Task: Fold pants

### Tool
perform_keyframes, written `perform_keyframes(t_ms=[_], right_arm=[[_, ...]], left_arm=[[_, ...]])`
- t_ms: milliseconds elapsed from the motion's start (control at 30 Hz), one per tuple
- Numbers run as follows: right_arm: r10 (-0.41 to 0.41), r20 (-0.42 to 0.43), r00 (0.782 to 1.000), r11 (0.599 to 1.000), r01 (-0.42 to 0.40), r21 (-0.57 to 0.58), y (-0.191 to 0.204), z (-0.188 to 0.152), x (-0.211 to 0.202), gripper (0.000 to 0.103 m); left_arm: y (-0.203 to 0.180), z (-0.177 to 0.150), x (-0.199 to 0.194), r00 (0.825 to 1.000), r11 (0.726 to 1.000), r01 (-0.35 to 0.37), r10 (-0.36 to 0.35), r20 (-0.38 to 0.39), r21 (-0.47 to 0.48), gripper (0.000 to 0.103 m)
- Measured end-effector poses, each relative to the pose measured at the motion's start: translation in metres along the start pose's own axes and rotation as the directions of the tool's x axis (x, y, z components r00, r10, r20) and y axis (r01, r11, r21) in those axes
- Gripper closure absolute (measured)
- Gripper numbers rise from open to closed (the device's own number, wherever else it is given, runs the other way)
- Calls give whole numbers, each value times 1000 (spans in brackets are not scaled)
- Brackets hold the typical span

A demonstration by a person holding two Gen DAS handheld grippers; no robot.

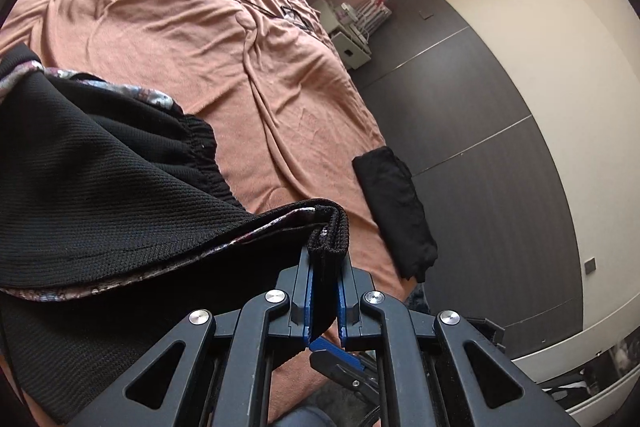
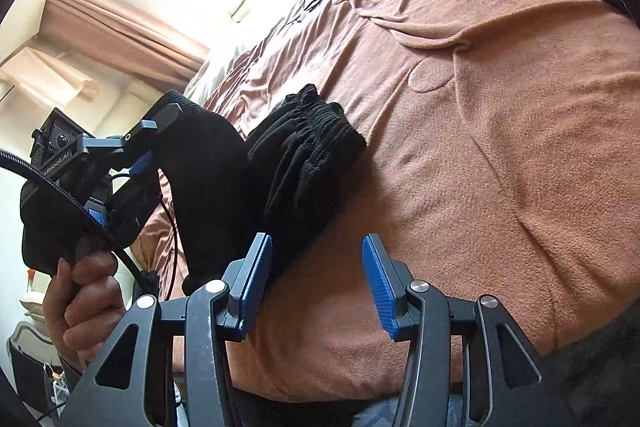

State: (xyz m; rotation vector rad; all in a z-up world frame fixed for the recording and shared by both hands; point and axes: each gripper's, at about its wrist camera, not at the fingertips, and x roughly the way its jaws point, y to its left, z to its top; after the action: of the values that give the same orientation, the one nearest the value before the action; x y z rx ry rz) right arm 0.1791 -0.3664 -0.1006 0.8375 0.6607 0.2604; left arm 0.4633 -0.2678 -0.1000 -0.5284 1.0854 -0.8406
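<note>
Pants [image 1: 100, 195], black with a patterned lining, hang over the bed [image 1: 168, 39], a folded edge pinched in the left tongs [image 1: 326, 267] while the right tongs [image 2: 316, 279] stand half-open and empty, so the fold seems midway and next needs that edge laid flat

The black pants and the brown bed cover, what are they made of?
The black pants look like a ribbed knit, matte, with fine woven lines and a shinier patterned lining at the edges. The brown bed cover looks like soft fleece or terry, fuzzy and wrinkled. I can't be sure of either fibre.
</note>
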Motion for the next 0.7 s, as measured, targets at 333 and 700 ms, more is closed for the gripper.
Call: perform_keyframes(t_ms=[333, 700], right_arm=[[-30, 19, 999, 999, 29, 23, -15, 4, -19, 58], [-57, 27, 998, 991, 60, -118, 16, 15, -28, 58]], left_arm=[[21, -20, 18, 996, 996, -61, 56, -69, -69, 45], [51, -30, -86, 973, 975, -206, 214, 92, -89, 28]])
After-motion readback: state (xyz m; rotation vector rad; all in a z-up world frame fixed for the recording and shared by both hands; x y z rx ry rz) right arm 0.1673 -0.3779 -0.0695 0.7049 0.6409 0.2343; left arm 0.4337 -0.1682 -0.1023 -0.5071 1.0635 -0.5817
